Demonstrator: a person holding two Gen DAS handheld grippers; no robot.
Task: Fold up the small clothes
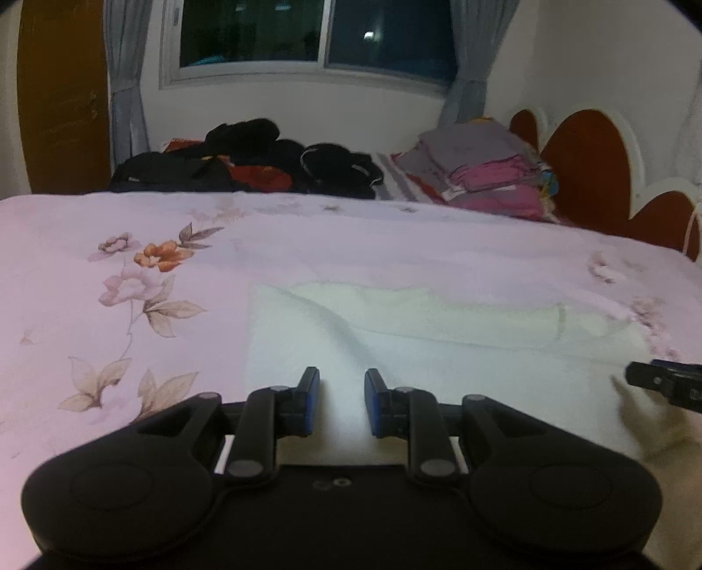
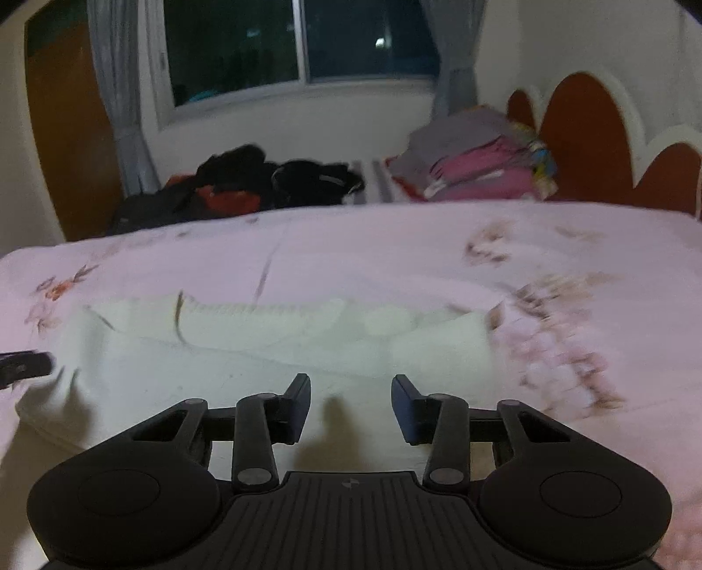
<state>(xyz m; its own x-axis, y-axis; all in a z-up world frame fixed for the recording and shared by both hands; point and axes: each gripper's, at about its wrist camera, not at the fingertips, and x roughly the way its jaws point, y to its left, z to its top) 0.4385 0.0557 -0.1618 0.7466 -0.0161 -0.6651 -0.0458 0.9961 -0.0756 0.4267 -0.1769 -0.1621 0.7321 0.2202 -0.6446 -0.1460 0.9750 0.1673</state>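
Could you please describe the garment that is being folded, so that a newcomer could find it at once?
On the bed's pink floral sheet, look at the near edge, just ahead of both grippers. The white garment lies spread flat there, unlike the dark heap and the folded pink-and-grey stack at the far side.

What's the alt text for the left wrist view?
The open left claw hovers over a white garment spread flat on a pink floral bedsheet, nothing between its fingers. The right claw's tip enters at the right edge. Behind lie a dark clothes pile, a folded stack, and a window.
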